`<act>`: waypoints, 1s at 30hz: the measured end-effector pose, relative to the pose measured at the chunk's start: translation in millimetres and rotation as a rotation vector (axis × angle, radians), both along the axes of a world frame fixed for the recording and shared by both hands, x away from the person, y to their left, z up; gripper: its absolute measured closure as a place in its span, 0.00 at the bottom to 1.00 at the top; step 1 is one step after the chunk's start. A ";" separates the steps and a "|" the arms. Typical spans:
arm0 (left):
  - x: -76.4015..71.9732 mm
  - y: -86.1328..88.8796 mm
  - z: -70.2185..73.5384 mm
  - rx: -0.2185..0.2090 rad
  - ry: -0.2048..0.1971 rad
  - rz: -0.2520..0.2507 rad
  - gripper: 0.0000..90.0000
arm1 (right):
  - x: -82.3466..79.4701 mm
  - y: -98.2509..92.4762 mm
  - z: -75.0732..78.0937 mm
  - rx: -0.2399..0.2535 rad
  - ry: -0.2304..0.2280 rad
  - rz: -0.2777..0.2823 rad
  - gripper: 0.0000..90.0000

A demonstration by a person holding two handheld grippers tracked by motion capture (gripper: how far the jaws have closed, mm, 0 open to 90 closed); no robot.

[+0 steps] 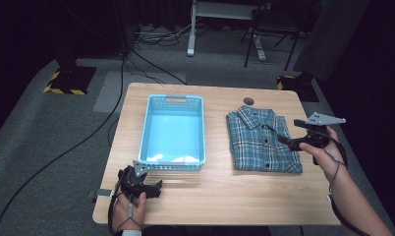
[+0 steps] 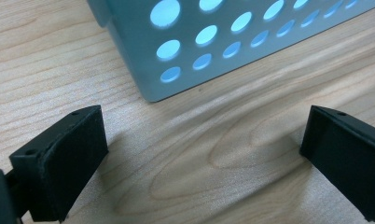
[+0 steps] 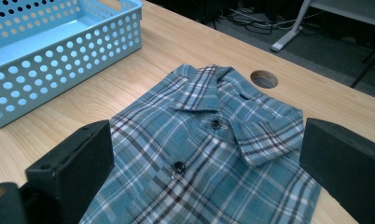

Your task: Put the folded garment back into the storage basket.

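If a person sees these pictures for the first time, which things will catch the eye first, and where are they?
The light blue perforated basket stands empty at the middle of the wooden table. To its right lies a folded blue plaid shirt, collar away from the person. The right gripper hovers open at the shirt's right edge, and the left gripper rests open by the basket's near left corner.
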State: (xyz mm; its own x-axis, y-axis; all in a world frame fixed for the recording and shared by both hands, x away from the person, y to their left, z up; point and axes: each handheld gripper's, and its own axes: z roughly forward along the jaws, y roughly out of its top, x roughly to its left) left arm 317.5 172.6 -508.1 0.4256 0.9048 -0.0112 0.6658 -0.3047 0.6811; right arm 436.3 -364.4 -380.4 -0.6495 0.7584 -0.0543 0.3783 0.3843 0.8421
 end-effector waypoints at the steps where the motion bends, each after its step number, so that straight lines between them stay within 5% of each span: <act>1: 0.0 0.1 0.0 0.001 0.000 -0.001 0.00 | 1.3 2.2 -0.5 -0.002 -0.001 0.002 0.03; 21: -0.4 -0.1 0.0 0.002 -0.001 0.001 0.00 | 18.8 26.4 -28.4 0.079 0.018 -0.002 0.02; 30: -0.4 -0.1 0.0 0.002 -0.001 0.001 0.00 | 23.8 27.7 -50.8 0.065 0.051 -0.033 0.02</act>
